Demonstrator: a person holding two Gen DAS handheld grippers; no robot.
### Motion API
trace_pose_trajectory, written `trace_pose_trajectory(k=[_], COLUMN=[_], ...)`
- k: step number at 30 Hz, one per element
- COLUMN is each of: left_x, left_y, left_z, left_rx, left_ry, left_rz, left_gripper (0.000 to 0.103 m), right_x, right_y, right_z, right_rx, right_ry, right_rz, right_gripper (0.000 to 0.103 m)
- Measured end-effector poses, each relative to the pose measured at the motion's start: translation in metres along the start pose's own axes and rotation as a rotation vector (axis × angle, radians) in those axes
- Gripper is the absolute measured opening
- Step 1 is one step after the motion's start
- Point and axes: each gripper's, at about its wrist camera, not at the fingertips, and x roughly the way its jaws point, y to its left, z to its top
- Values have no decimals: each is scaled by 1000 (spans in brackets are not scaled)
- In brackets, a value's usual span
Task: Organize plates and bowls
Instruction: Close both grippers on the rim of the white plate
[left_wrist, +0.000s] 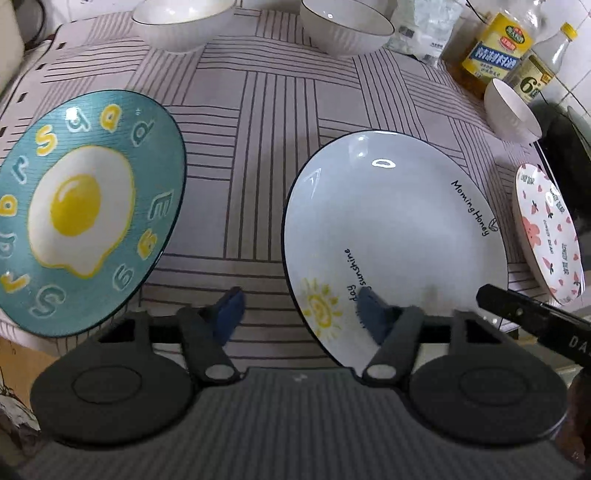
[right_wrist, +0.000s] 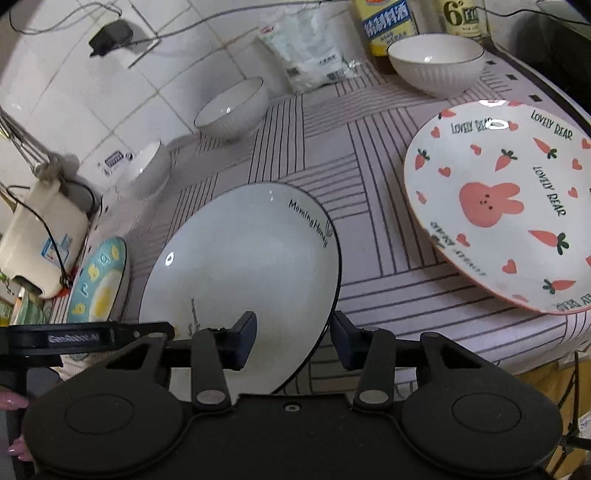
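Both wrist cameras look steeply down, close over the white plate (left_wrist: 399, 236) (right_wrist: 240, 266), seemingly from opposite edges.

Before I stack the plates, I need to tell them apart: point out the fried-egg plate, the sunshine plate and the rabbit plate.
fried-egg plate (left_wrist: 75, 210), left wrist view, on the yolk.
sunshine plate (left_wrist: 399, 221), left wrist view, on its bare middle.
rabbit plate (right_wrist: 487, 201), right wrist view, on the pink rabbit.

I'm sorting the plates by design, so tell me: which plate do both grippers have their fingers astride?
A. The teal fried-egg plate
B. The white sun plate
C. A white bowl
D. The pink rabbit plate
B: in each wrist view one finger lies over the white sun plate near its edge and the other outside the rim, for the left gripper and the right gripper alike; the other plates lie to the sides.
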Motion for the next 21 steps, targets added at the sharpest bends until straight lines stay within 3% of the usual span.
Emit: trace_pose_trajectory(k=[3,7,12,14,18,21], left_x=[6,7,10,10,0,-8], left_y=[-3,-8,1,-2,-8,-5], left_z=[3,3,6,6,7,13], left_rx=[35,49,15,28,88,95], left_ry=[4,-21,-38,-39,-98,-126], left_rz=[-7,-9,-47,-40,7,-22], left_gripper=[29,25,25,25,27,26], right_x=[1,0,9,15,7,5], right_y=[-4,-19,-13,-13,9,8], right_z=[-4,-5,-10,-7,-11,-12], right_rx=[-11,67,13,22,-109,-85], right_ry=[-15,-25,-64,-48,-50,-28], right_rz=[-41,9,-23,-12,-21,4], right_gripper=[14,13,15,17,24,24])
